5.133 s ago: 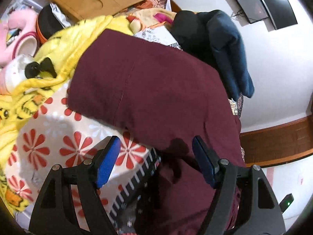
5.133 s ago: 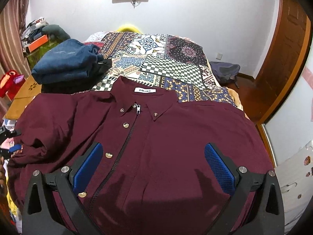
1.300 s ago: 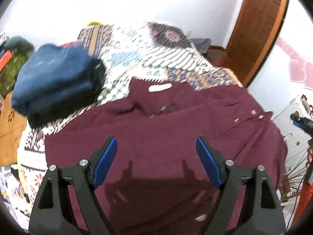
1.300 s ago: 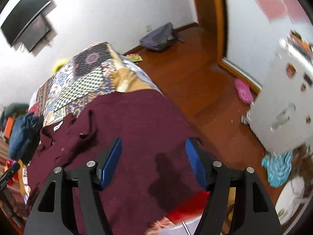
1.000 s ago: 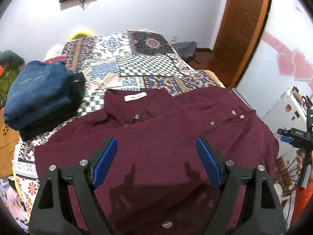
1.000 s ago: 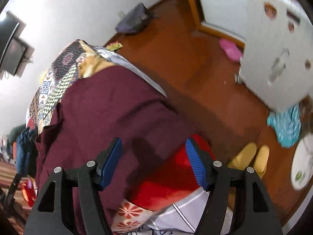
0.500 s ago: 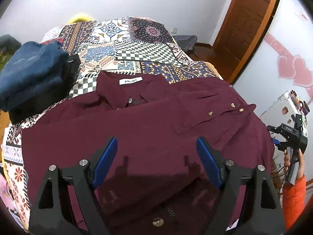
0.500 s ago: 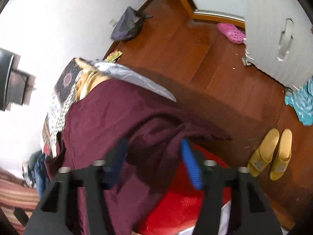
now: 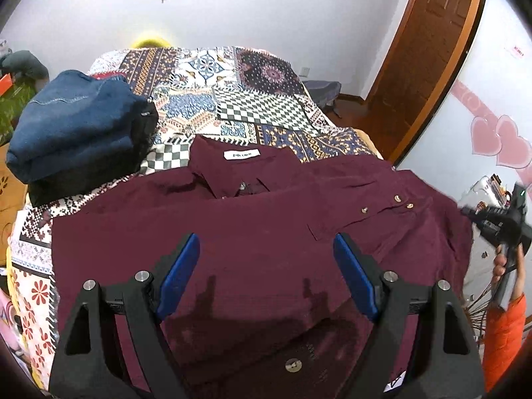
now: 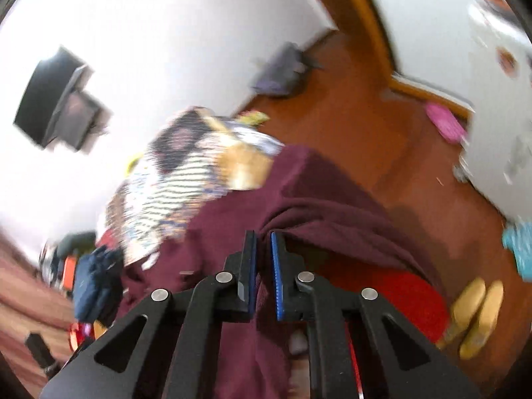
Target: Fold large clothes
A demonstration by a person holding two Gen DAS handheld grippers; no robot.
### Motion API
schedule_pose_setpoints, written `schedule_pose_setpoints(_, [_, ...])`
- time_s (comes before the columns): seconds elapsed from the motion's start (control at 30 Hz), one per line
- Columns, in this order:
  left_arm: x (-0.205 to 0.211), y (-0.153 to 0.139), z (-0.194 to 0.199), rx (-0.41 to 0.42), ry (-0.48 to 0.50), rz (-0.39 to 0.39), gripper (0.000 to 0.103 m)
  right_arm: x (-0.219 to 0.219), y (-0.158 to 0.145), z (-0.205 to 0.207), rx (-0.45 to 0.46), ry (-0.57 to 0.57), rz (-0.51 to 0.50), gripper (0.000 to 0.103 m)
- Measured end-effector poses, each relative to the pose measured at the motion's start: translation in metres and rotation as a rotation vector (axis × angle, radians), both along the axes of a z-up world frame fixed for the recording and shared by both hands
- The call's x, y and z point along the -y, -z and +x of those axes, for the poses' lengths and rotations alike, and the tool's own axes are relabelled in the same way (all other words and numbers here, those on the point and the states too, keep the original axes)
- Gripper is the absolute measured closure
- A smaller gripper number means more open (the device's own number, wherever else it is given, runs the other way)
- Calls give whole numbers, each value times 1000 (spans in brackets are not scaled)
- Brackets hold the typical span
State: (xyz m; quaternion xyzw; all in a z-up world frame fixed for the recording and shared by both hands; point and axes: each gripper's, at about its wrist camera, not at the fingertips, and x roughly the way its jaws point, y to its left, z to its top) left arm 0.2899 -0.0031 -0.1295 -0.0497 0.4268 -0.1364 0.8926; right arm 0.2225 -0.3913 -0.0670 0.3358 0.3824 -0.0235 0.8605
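The maroon shirt [image 9: 252, 232] lies front up across the near end of the bed, collar away from the left wrist camera, and its white neck label [image 9: 241, 154] carries dark print too small to read. The cloth looks soft and matte; 3 small round metallic buttons [image 9: 397, 198] sit along a folded band toward the right. The patchwork bedspread [image 9: 232, 99] beneath shows checks, paisley and diamond panels. Folded blue denim [image 9: 73, 129] is stacked on black fabric beside the shirt's shoulder. The left gripper [image 9: 266, 272] hovers over the shirt with its blue ribbed pads spread wide, holding nothing. In the blurred right wrist view, the right gripper [image 10: 262, 256] has its pads pressed nearly together, pinching a gathered fold of the shirt at the bed's edge above the wooden floor [image 10: 382, 126].
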Motion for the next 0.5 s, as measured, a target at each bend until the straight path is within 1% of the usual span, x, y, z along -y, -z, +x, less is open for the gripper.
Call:
schedule_pose_setpoints(0.03, [-1,-1,-1,5,-1,-2,21,-10,-9,2,33,-35,-3,101])
schedule_pose_setpoints(0.07, [-2,-3,-2,12,-1,-5,21,-25,-23,5,91,-97,12,101])
schedule_pose_setpoints(0.1, [-4,-5,-4,21,-3,-6,21,-47,-39,7,133,-161,-12,101])
schedule_pose_setpoints(0.13, [-7,-7,-5,27,-5,-6,21,-59,-46,8,148,-190,-49,101])
schedule_pose_setpoints(0.17, [-9,-8,-6,32,-7,-8,21,-81,-57,9,175,-235,-106,101])
schedule_pose_setpoints(0.2, [-10,-9,-7,35,-8,-12,21,-101,-62,9,197,-283,-142,101])
schedule_pose_setpoints(0.23, [-12,-9,-8,36,-10,-16,21,-111,-62,9,199,-308,-156,101])
schedule_pose_setpoints(0.3, [-17,-8,-10,33,-18,-24,21,-130,-55,13,165,-344,-197,101])
schedule_pose_setpoints(0.4, [-24,-5,-11,23,-26,-34,21,-129,-37,11,96,-316,-283,99])
schedule_pose_setpoints(0.47, [-27,-4,-12,18,-30,-32,21,-115,-27,10,37,-293,-295,93])
schedule_pose_setpoints(0.5, [-28,-2,-12,17,-31,-31,21,-105,-23,8,10,-276,-286,82])
